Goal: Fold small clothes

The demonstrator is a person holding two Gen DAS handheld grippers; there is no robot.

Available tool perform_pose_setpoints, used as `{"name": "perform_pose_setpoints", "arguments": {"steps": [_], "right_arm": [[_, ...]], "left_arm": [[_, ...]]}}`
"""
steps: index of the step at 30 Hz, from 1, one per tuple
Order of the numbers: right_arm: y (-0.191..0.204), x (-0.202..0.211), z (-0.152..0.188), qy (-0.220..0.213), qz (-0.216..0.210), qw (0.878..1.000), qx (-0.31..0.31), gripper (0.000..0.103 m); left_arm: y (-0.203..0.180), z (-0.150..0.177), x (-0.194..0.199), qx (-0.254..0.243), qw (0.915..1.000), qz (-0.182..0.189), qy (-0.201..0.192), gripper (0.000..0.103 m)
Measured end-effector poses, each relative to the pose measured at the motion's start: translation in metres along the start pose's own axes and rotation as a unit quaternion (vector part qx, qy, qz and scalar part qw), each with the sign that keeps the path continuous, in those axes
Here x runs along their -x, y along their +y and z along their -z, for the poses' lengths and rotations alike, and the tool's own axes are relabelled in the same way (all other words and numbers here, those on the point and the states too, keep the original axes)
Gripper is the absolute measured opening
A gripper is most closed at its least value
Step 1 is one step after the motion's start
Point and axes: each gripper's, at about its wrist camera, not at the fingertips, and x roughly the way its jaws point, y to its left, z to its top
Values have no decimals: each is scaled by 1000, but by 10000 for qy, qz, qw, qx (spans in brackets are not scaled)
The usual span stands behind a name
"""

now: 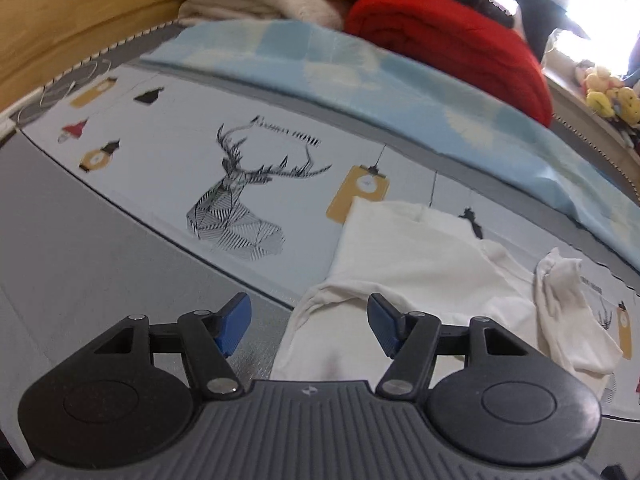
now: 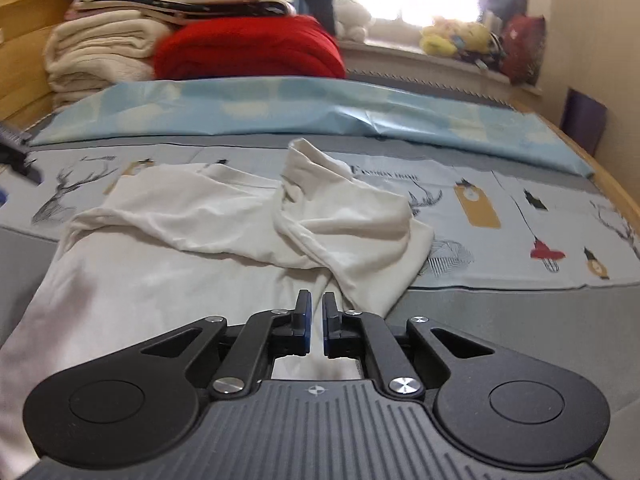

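**White garment rumpled on the printed bed sheet**

While the grey bed sheet with deer prints (image 2: 480, 200) spreads wide, the crumpled white cotton garment (image 2: 192, 240) lies near. The left gripper (image 1: 310, 322) gapes empty; the right gripper (image 2: 317, 312) is pinched narrow on garment cloth.

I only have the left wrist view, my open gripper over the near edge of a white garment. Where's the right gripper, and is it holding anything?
Observer: The right gripper is shut at the near edge of the white garment and seems to pinch its fabric.
Operator: Is the bunched part on that side lying flat?
Observer: No, the bunched part is heaped up, with its end standing upward.
Operator: Anything off to the far right that I can't see?
Observer: A purple panel stands against the wall.
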Motion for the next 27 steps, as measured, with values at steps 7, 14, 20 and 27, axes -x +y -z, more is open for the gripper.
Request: {"name": "perform_pose_setpoints", "arguments": {"steps": [7,14,20,27], "right_arm": [[13,-56,-60,-129,-231,9996,131,30],[67,-164,-122,173,-362,9968,693,39],[95,-259,-113,957,262,9838,1493,36],[73,-228,-129,413,176,9904,1307,3]], "left_arm": [[4,5,-18,298,9989,209,309,69],[6,-7,-17,416,9984,314,231,71],[14,-15,-30,683,9960,358,459,71],[2,-14,-29,635,9960,453,425,71]]}}
